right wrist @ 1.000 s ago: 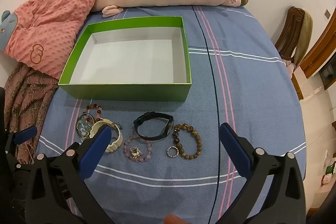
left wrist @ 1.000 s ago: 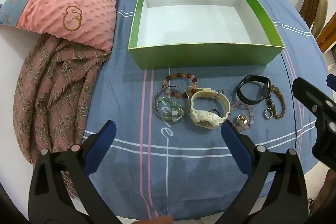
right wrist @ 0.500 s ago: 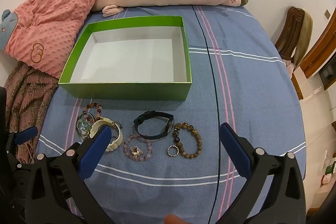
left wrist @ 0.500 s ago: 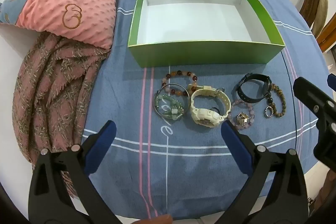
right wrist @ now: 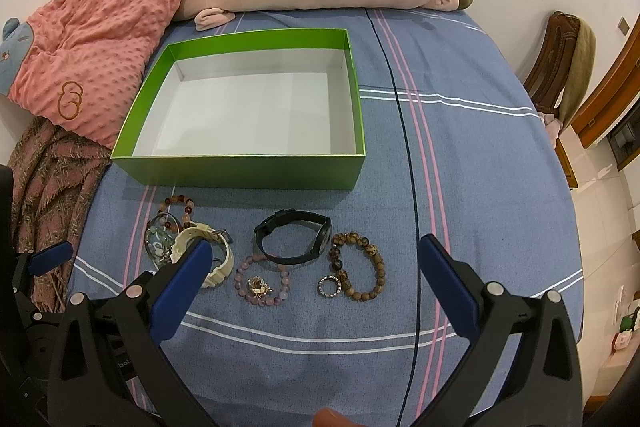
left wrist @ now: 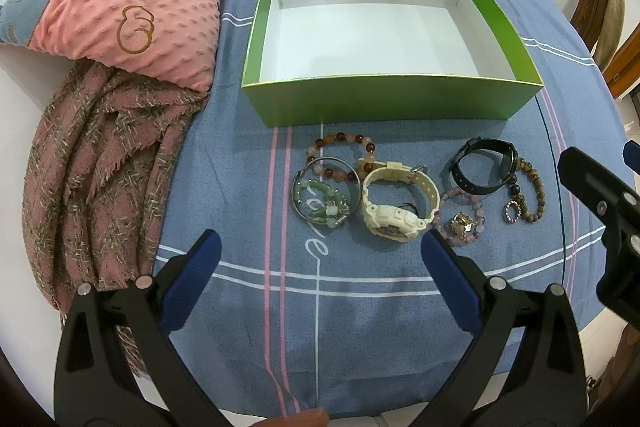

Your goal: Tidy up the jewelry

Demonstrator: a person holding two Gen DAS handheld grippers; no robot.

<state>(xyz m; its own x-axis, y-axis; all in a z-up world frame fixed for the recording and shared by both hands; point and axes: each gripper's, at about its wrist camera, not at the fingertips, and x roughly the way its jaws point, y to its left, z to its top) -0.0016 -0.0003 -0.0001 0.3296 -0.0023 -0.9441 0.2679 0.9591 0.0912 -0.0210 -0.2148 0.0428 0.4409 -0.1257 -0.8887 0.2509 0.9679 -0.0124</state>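
From the left wrist camera, the left gripper (left wrist: 318, 259) is hanging over the blue sheet (left wrist: 360, 327) with its jaws spread wide and nothing between them. Compared with a second ago it is creeping forward: the green box (left wrist: 392, 99) and the row of jewelry are sitting a touch nearer. The cream watch (left wrist: 394, 203) is lying just ahead, toward the right finger, with the green bead bangle (left wrist: 324, 199) ahead and slightly left and the amber bead bracelet (left wrist: 342, 157) beyond it. The box is standing further ahead, empty.

From the right wrist camera, the right gripper (right wrist: 314, 271) is likewise gaping and empty, and its view is barely shifting. The black watch (right wrist: 294, 241), pink bead bracelet (right wrist: 262, 285), small ring (right wrist: 329, 285) and brown bead bracelet (right wrist: 358, 265) are lying straight ahead between its fingers.

Nothing is picked up yet; I'd guess the left side is closing in for a first grab.
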